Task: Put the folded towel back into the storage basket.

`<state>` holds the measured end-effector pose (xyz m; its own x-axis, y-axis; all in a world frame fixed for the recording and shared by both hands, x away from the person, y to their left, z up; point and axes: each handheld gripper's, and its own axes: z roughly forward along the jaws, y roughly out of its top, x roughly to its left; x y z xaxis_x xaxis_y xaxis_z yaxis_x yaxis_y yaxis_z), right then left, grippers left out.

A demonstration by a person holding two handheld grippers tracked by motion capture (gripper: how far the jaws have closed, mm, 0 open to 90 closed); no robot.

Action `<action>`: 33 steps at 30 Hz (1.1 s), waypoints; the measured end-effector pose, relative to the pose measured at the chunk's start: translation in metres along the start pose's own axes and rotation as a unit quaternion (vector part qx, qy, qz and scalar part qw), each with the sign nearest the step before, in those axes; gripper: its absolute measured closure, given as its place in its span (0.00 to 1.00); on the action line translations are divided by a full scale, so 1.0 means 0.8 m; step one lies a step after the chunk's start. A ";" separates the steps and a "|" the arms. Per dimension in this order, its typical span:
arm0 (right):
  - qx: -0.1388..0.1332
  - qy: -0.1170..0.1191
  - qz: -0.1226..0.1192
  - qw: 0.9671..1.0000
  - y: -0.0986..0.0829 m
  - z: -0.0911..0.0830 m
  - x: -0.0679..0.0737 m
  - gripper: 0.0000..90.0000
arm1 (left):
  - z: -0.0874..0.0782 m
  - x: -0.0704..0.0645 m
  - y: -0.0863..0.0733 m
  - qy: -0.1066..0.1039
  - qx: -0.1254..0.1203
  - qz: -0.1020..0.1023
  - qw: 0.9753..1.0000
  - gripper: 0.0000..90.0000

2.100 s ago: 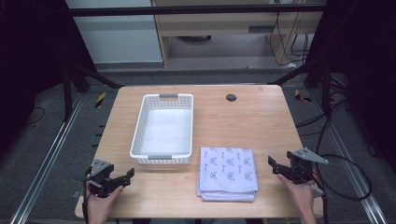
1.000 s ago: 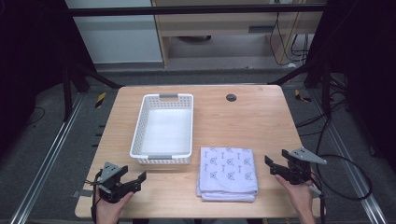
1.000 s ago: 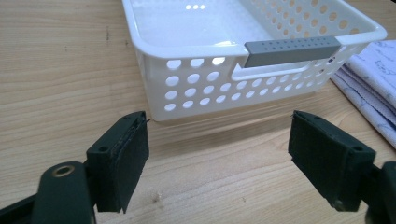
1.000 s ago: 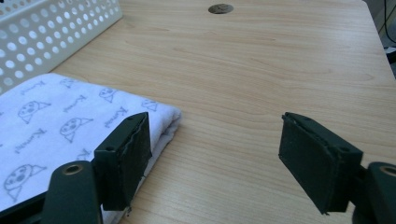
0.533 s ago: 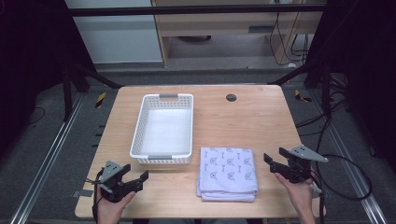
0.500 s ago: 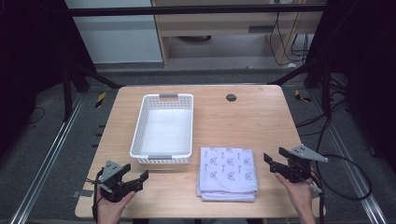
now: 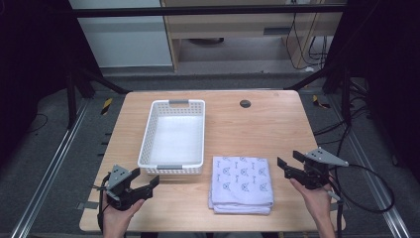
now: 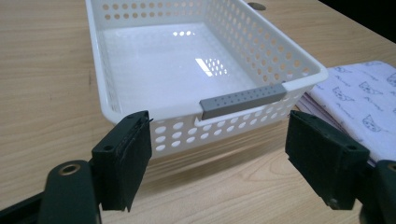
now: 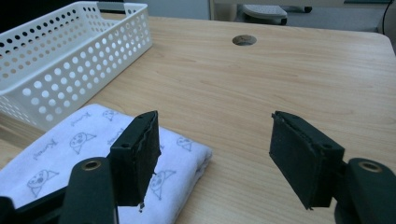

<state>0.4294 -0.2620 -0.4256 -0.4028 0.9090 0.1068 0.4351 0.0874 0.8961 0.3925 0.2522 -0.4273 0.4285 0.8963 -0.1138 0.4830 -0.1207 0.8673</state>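
From the high view, a wooden counter (image 7: 267, 129) carries a white perforated basket (image 7: 174, 137) and a folded white cloth with a small blue print (image 7: 241, 183), the cloth lying just beside the basket's near right corner. The left gripper (image 7: 143, 185) is held in a hand (image 7: 118, 215) at the counter's near left corner, jaws spread wide and pointing toward the cloth, with the basket's near wall just beyond them. The right gripper (image 7: 288, 166) sits in the other hand (image 7: 317, 201) at the near right edge, jaws wide apart and aimed left at the cloth, near it but not touching. A round dark hole (image 7: 245, 103) marks the counter far ahead of the right jaws.

In the left gripper view, the gripper (image 8: 219, 154) stands wide open and holds nothing. The empty basket (image 8: 154, 70) fills the space straight ahead between the jaws, its grey handle strip (image 8: 243, 99) facing them. The cloth (image 8: 359, 100) lies beyond the right-hand jaw.

In the right gripper view, the gripper (image 9: 212, 156) is likewise wide open and empty. The cloth (image 9: 74, 154) lies under and behind the left-hand jaw, the basket (image 9: 60, 51) farther off on that side, and bare counter (image 9: 299, 79) lies ahead between the jaws.
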 end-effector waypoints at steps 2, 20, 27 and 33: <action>-0.002 0.000 0.001 1.000 0.003 0.000 0.000 0.37 | 0.000 -0.003 0.005 0.000 -0.004 0.002 1.000 0.24; -0.017 0.015 0.001 1.000 0.034 0.002 0.004 0.36 | 0.014 -0.034 0.035 -0.012 -0.012 0.030 0.999 0.25; -0.019 0.019 0.000 1.000 0.042 0.007 0.006 0.36 | 0.025 -0.049 0.038 -0.022 -0.009 0.034 0.999 0.25; -0.017 0.023 -0.001 1.000 0.045 0.011 0.007 0.36 | 0.032 -0.059 0.042 -0.031 -0.009 0.038 0.999 0.26</action>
<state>0.4497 -0.2505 -0.3969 -0.4399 0.8893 0.1248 0.4074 0.0738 0.9103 0.4083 0.1950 -0.4054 0.5093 0.8571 -0.0769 0.4338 -0.1785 0.8832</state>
